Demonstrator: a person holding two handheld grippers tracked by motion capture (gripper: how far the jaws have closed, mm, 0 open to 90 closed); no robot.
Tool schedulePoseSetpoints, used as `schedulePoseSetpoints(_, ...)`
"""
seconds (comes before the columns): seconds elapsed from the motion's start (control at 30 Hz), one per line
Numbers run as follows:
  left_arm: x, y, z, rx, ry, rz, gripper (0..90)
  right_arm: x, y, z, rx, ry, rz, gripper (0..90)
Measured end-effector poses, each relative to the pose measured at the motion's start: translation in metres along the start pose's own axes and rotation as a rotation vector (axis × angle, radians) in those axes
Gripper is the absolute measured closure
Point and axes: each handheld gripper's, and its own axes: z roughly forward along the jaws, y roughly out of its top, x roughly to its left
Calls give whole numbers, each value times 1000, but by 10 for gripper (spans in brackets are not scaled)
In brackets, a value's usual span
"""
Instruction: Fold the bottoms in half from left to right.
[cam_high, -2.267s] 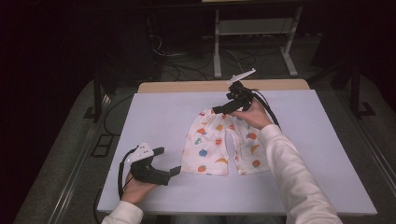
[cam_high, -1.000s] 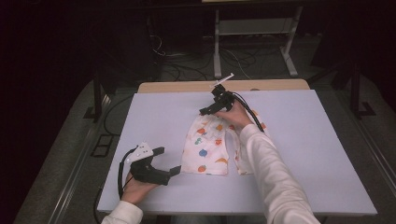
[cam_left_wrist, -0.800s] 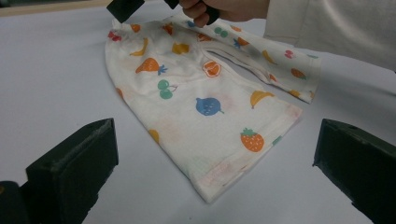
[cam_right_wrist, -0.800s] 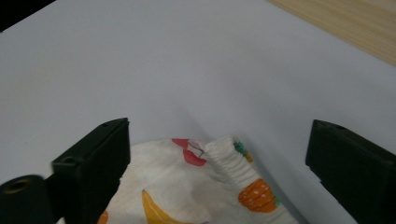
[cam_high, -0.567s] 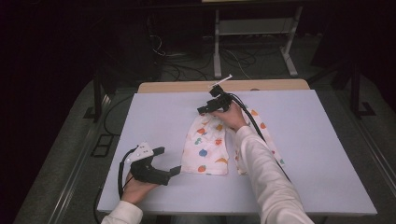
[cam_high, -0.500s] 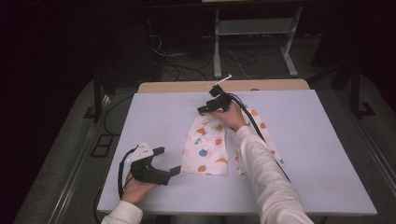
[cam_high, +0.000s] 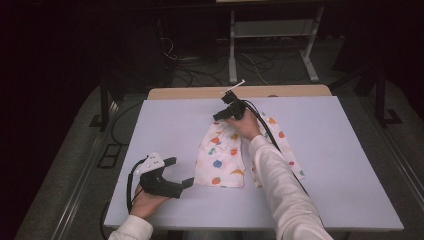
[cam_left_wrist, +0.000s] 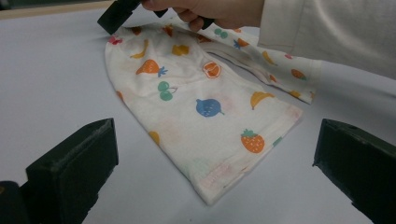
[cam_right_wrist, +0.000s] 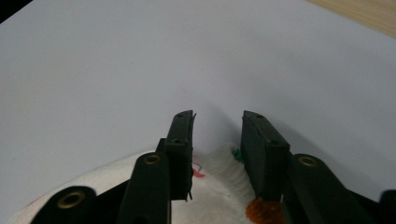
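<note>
A small pair of white trousers (cam_high: 222, 160) with a fruit print lies flat in the middle of the pale table (cam_high: 340, 165), legs toward the person. My right gripper (cam_high: 218, 118) sits low over the far left corner of the waistband. In the right gripper view its jaws (cam_right_wrist: 217, 116) have just been closing and still stand apart, with a bunched ridge of the trousers (cam_right_wrist: 224, 161) between them. My left gripper (cam_high: 181, 171) rests at the near left, open and empty. In the left gripper view it (cam_left_wrist: 217, 140) faces the trousers (cam_left_wrist: 196, 107) and the right gripper (cam_left_wrist: 116, 14).
A black cable (cam_high: 270, 135) trails from the right gripper along the sleeve. A wooden strip (cam_high: 200, 92) runs along the table's far edge. Beyond it are a dark floor with cables (cam_high: 200, 70) and a white frame (cam_high: 272, 30).
The right hand has slid left along the far edge of the trousers and settled lower at the waistband's left corner. The left hand has kept still.
</note>
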Motion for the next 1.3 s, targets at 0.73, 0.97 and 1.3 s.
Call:
schedulePoseSetpoints(0.73,-2,1,-3,-6,13,-34,0,13,3,-13,32,-69,18,894)
schedulePoseSetpoints(0.97,-1,13,3,52,20,-46,0,18,-3,-17,7,-68,19,894)
schedulePoseSetpoints(1.3,10,17,13,145,25,-128,0,24,-6,-26,-45,-70,15,895)
